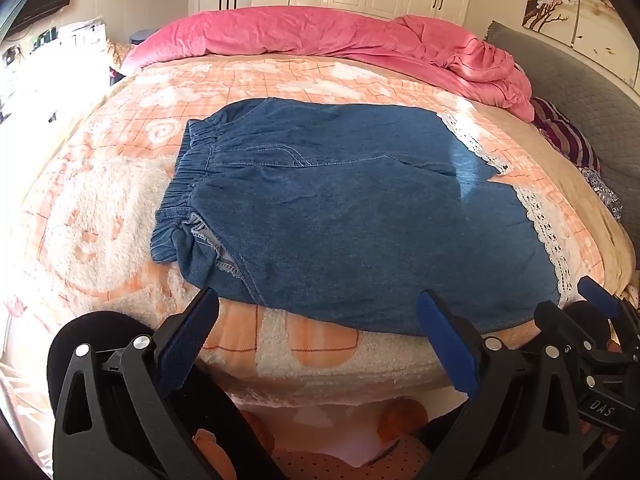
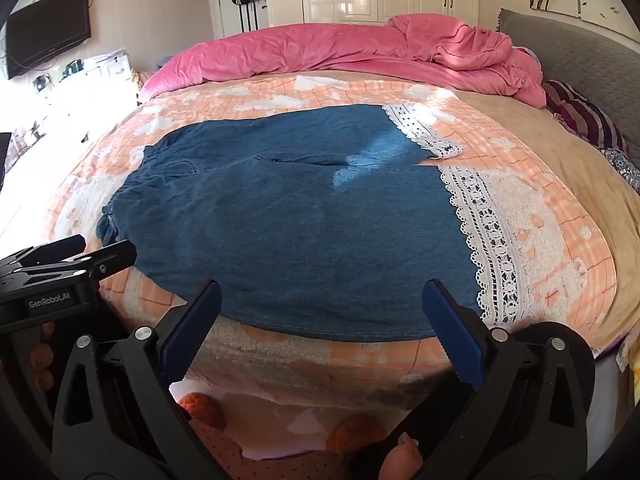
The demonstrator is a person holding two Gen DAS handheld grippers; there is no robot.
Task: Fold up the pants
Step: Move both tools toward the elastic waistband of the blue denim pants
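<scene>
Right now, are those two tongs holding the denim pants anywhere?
No. Both the left tongs and right tongs stand wide open at the near edge of the pants, gripping nothing.

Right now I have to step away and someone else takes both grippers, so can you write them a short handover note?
Left gripper: open, empty, held over the near bed edge by the waistband end.
Right gripper: open, empty, over the near edge towards the lace hem end.
Denim pants: spread flat on the peach fleece blanket, elastic waistband to the left, lace-trimmed hems to the right, legs side by side.
Done: pants laid out.
Left: no fold made yet; all folding remains.
</scene>
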